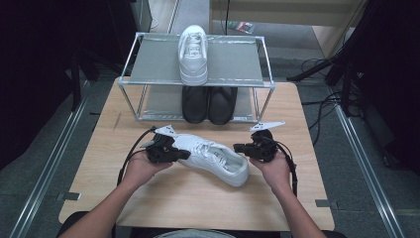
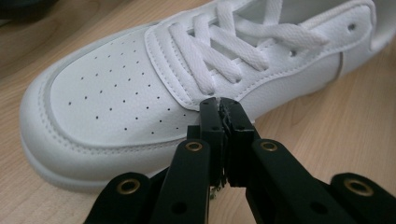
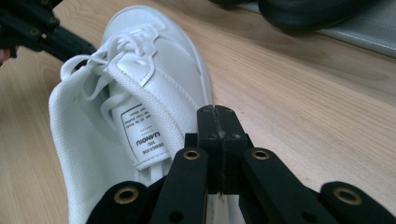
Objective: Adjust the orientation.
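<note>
White sneaker (image 1: 213,158) flat on worktop (image 1: 198,198), between both claws, in front of shoe rack (image 1: 148,64). Left claw (image 1: 185,154) closed, empty, at laces. Right claw (image 1: 236,147) closed, empty, at heel opening.

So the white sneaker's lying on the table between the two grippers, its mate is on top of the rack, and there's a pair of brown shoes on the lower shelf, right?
Not quite: the pair of shoes on the lower shelf is black, not brown, as the high view shows. The rest holds: the white sneaker lies on the table between the left gripper and right gripper, its mate atop the rack.
</note>
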Available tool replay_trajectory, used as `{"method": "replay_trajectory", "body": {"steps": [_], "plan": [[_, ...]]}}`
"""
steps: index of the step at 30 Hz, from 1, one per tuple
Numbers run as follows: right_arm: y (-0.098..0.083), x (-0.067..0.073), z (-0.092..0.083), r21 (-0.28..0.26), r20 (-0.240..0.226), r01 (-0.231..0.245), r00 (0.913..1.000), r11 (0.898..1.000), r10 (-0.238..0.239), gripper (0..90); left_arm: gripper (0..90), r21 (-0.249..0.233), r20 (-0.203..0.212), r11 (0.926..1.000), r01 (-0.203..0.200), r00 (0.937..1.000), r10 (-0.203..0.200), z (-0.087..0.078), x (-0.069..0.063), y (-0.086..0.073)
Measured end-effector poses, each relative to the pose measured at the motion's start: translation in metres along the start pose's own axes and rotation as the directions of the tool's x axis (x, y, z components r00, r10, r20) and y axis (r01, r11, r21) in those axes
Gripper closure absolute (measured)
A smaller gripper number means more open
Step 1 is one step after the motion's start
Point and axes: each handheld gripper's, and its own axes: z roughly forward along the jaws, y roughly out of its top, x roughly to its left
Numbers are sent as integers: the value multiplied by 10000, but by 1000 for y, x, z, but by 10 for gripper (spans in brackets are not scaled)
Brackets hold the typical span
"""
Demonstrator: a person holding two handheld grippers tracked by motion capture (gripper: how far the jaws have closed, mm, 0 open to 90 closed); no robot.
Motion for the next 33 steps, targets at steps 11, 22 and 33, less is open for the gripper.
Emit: {"method": "replay_trajectory", "body": {"steps": [11,22,33], "plan": [[-8,18,0,60,-43,314,9995,9995,-314,900,894,-89,5,9994,322,9995,-322,2,12,6],[-14,32,0,277,-327,548,9980,9981,-539,900,893,-107,-104,9994,334,9994,-335,3,17,9],[0,25,18,-34,197,837,9963,9965,-836,900,892,-153,-14,9996,255,9997,-255,-4,-1,2]]}}
